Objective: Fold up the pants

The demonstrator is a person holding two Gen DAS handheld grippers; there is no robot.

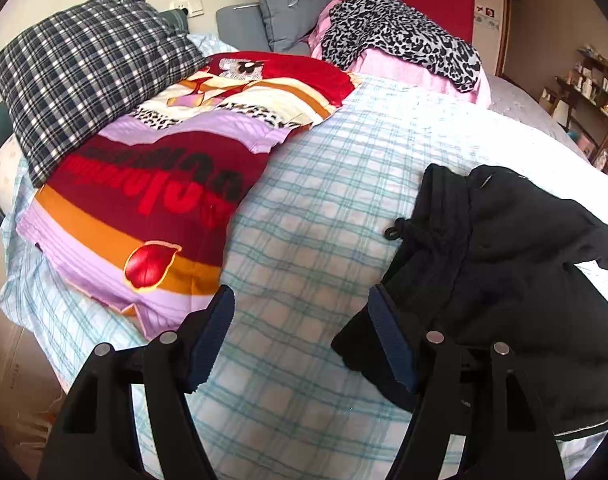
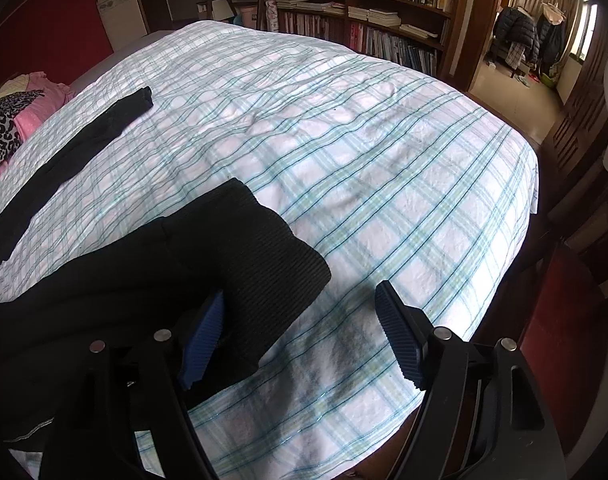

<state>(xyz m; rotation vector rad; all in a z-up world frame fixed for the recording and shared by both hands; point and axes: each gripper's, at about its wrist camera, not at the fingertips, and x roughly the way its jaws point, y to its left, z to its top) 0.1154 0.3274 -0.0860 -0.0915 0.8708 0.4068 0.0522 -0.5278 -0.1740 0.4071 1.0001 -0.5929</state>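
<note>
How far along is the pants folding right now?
Done: the black pants lie on the plaid sheet, bunched, one ribbed cuff over the other fabric. In hand: nothing; the left tongs and right tongs are open. Left: smoothing and folding both legs.

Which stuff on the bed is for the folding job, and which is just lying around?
For the job: black pants, left tool, right tool.
Just lying around: checked pillow, colourful pillow, leopard-print cloth, grey cushion, bookshelf.
</note>
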